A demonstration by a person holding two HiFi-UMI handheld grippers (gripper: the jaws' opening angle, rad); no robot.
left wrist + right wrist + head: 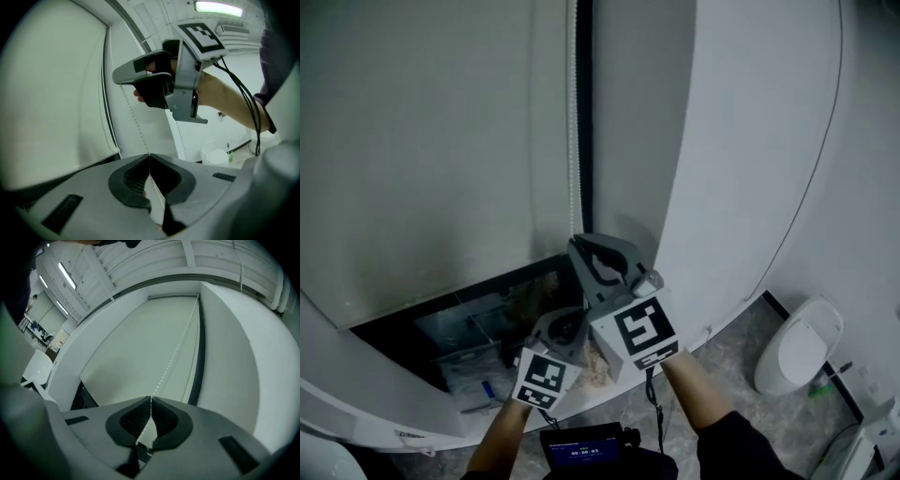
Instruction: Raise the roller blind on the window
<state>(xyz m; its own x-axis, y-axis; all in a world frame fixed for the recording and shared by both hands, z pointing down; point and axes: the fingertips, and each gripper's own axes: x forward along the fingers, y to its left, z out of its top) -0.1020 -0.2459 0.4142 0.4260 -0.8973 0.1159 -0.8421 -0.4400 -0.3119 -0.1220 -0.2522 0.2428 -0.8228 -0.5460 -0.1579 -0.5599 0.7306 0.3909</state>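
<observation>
Head view is showing the blind (pixel 422 141) covering most of the window, w/ only a dark gap showing at the bottom. Left gripper (pixel 565 326) is clamping the bead chain (pixel 574 112) low down, and right gripper (pixel 579 246) is pinching the same chain just above. My read: it's worth pulling straight down along the chain, hand over hand, w/ one gripper always gripping so beads aren't slipping. Sideways tugs are risking a jam.
</observation>
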